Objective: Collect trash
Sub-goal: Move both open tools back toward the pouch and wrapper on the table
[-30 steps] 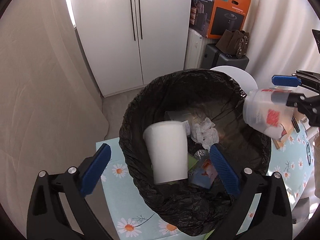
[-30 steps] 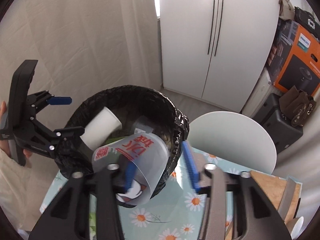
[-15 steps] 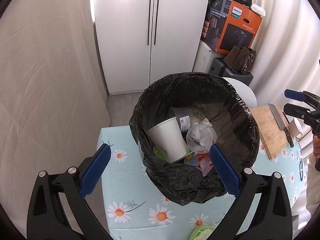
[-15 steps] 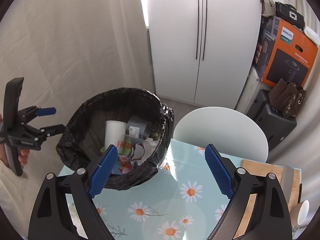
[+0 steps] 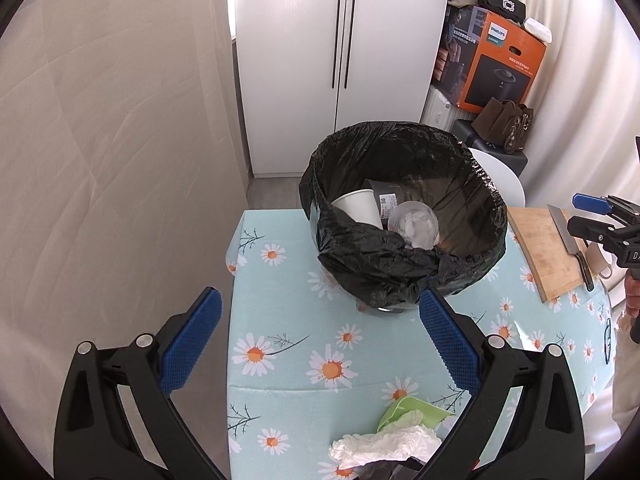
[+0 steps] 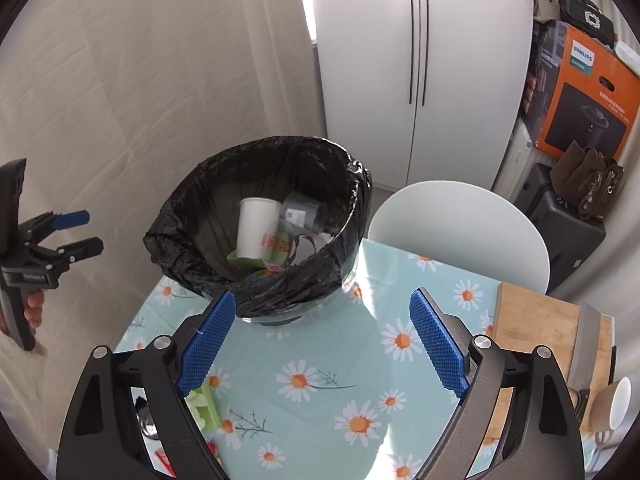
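Observation:
A bin lined with a black bag (image 5: 404, 268) (image 6: 200, 252) stands on the daisy-patterned table. Inside lie a white paper cup (image 5: 358, 208) (image 6: 256, 226), a clear plastic cup (image 5: 414, 226) with red print (image 6: 280, 244) and a grey item (image 6: 300, 212). My left gripper (image 5: 316, 344) is open and empty, held back above the table before the bin. My right gripper (image 6: 320, 344) is open and empty, also before the bin. A crumpled white tissue (image 5: 384, 446) and a green wrapper (image 5: 412, 410) (image 6: 206, 404) lie on the table's near edge.
A wooden cutting board (image 5: 544, 248) (image 6: 532, 340) with a knife (image 5: 570, 240) lies right of the bin, with a mug (image 6: 612, 404) beside it. A white chair back (image 6: 456, 232) stands behind the table. A curtain hangs at left, white cabinets behind.
The right gripper let go of the clear printed cup, which now lies in the bin. Both grippers have pulled back and away from the bin, open and empty.

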{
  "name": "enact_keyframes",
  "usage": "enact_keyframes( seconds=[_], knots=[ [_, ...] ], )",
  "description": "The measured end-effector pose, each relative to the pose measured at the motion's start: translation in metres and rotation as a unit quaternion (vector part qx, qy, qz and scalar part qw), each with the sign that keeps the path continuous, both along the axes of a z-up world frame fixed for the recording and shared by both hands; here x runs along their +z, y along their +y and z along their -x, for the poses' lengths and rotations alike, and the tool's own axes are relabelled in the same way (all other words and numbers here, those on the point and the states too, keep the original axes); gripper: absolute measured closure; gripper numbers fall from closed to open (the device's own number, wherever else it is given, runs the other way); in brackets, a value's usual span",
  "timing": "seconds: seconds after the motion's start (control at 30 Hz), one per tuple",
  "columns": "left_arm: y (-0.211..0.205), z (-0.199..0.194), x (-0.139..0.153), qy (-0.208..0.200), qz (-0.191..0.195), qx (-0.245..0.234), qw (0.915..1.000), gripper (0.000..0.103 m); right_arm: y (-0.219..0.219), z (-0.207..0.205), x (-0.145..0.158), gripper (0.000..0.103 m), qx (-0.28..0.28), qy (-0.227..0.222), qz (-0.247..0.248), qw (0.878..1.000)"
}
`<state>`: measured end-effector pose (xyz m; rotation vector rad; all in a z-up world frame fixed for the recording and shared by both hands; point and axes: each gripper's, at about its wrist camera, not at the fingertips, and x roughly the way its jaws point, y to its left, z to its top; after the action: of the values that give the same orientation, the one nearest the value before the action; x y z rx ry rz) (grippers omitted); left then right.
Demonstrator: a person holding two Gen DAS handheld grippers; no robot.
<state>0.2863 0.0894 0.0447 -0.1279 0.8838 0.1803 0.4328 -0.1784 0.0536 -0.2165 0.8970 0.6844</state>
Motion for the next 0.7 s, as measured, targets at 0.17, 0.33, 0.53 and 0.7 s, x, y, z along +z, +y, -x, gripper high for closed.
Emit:
enact_keyframes(
  seconds=[0.17, 0.33, 0.53, 0.7],
  knots=[
    [-0.005, 0.029, -0.003, 0.003, 0.001, 0.018, 0.9998, 0.006, -0.003, 0.013, -0.005, 0.019, 0.011, 0.005, 0.005, 1.0],
    [-0.011, 0.052, -0.008, 0.013, -0.006, 0.024, 0.9996, 0.006, -0.004, 0.027, -0.014, 0.018, 0.024, 0.014, 0.018, 0.999],
    [-0.024, 0.075, -0.017, 0.021, -0.021, 0.03, 0.9991, 0.006, -0.005, 0.049, -0.034, 0.018, 0.042, 0.025, 0.04, 0.998],
    [-0.037, 0.092, -0.032, 0.033, -0.021, 0.037, 0.9985, 0.006, -0.008, 0.069, -0.05, 0.018, 0.054, 0.034, 0.058, 0.996]
  ],
)
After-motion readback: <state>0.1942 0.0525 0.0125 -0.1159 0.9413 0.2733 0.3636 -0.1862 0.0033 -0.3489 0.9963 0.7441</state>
